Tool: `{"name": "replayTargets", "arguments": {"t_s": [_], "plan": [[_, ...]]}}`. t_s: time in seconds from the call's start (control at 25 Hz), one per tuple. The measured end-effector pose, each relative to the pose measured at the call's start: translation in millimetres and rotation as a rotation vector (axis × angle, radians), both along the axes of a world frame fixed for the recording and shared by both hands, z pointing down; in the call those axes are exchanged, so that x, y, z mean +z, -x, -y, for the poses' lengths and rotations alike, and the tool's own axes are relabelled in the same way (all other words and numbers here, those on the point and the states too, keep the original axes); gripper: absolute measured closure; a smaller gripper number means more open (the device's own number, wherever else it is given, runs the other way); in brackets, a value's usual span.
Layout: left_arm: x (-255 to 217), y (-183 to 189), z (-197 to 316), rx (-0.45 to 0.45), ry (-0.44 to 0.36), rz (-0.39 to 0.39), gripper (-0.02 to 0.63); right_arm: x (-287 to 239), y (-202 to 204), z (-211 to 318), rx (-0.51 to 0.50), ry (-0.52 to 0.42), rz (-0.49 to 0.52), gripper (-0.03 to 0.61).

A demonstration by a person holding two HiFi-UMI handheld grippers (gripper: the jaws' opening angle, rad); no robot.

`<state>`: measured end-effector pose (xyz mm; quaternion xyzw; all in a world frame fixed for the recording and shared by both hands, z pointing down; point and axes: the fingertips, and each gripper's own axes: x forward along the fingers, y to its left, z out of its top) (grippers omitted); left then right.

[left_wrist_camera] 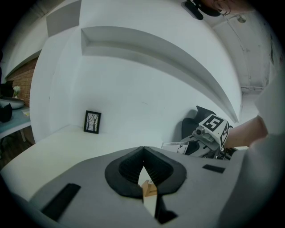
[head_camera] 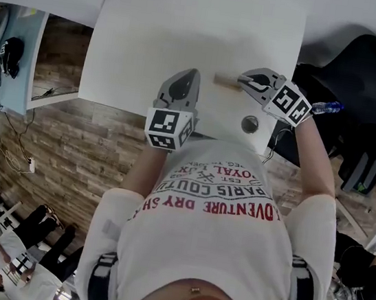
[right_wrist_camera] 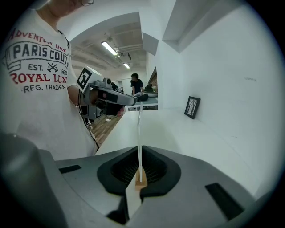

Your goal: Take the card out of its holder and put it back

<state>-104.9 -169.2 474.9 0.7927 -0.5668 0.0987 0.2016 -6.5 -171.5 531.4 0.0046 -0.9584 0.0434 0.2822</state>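
On the white table (head_camera: 156, 30) lies a small wooden holder (head_camera: 224, 80), just left of my right gripper (head_camera: 241, 82). That gripper is shut on a thin pale card (right_wrist_camera: 140, 129), seen edge-on and running forward out of its jaws. The holder (right_wrist_camera: 141, 181) shows directly under the card's lower edge; I cannot tell whether the card sits in the slot. In the left gripper view the card (left_wrist_camera: 176, 147) shows flat in the right gripper (left_wrist_camera: 198, 144). My left gripper (head_camera: 188, 73) stands shut and empty left of the holder (left_wrist_camera: 149, 189), which shows through the gap below its jaws.
A small black picture frame (left_wrist_camera: 92, 121) leans against the wall at the table's far edge. A round grommet (head_camera: 249, 124) sits near the front right edge. Beyond the right edge are a black chair (head_camera: 365, 74) and a bottle (head_camera: 329, 107). White wall rises behind the table.
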Motion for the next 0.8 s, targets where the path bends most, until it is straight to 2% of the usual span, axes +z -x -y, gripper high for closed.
{"name": "replayTargets", "arguments": {"t_s": [0.4,0.8], "plan": [[4,2,2,-0.006,0.012,0.001,0.589,3,2,4,0.016,0.015,0.015,0.543],[8,0,4,-0.004,0.022,0.009,0.589,27,-2,2,0.033,0.033,0.003,0.543]]}}
